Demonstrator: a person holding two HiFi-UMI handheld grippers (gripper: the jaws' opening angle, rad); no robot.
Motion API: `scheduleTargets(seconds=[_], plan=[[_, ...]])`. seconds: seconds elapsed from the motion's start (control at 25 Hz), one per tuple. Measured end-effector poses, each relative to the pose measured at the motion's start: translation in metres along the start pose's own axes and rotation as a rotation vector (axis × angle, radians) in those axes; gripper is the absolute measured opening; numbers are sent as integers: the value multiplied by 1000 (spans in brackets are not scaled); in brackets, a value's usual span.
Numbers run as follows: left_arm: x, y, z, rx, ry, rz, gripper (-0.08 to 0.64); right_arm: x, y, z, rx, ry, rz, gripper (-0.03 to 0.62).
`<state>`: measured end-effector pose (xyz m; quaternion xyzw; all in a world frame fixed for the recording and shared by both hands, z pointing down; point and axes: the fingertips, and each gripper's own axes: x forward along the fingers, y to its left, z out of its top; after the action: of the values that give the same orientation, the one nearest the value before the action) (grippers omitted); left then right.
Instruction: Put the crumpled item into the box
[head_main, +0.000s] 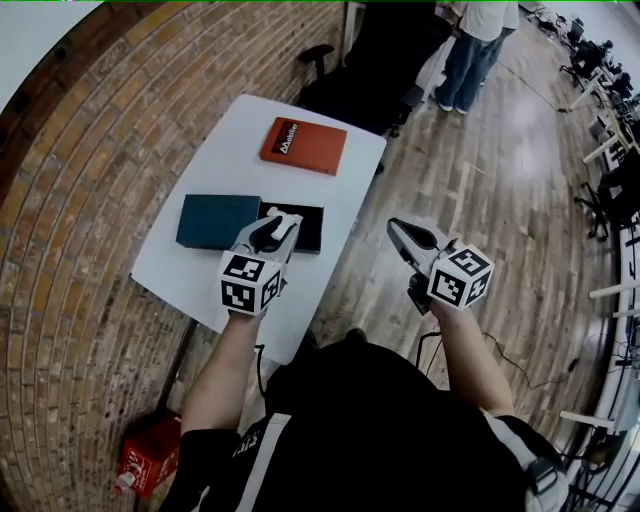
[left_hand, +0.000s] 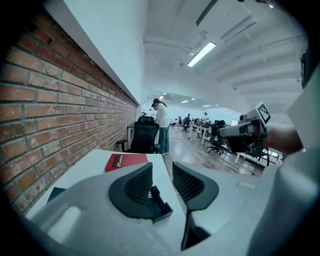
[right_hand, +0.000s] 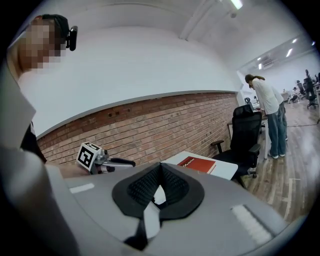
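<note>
Head view showed a small pale scrap at the upper left corner of the open black box, mid-frame on the white table. Too little of it showed to tell its creases, its long axis or which way it pointed. It sat just above the left gripper in the frame, mostly hidden behind it. Left gripper view showed those jaws partly open with nothing between them. The right gripper, right of centre and off the table, had its jaw tips together and held nothing. A teal lid lay just beside the box's left side.
</note>
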<state>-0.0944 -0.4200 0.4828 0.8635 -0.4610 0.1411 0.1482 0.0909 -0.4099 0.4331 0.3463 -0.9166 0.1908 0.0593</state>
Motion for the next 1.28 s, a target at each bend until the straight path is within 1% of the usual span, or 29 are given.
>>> scheduleTargets(seconds=[0.2, 0.36, 0.44, 0.52, 0.64, 0.8, 0.92, 1.04, 1.28], plan=[[-6, -21, 20, 6, -19, -24, 130, -8, -2, 6, -10, -17, 41, 0], [-13, -31, 34, -17, -51, -25, 130, -11, -3, 15, -13, -42, 59, 0], [-17, -35, 40, -33, -69, -30, 115, -12, -2, 19, -34, -46, 70, 0], [-22, -37, 44, -37, -83, -26, 106, -12, 2, 20, -83, -34, 85, 0], [-30, -34, 51, -5, -94, 6, 94, -10, 11, 23, -156, -33, 108, 0], [-39, -24, 65, 50, -118, 64, 79, -12, 16, 31, -196, -95, 111, -2], [-48, -13, 78, 47, -161, 109, 68, -12, 22, 34, -222, -116, 124, -2], [-53, -6, 83, 41, -186, 140, 49, -11, 25, 32, -235, -110, 142, -2], [-49, -6, 79, 45, -173, 139, 41, -10, 28, 28, -252, -96, 158, -2]])
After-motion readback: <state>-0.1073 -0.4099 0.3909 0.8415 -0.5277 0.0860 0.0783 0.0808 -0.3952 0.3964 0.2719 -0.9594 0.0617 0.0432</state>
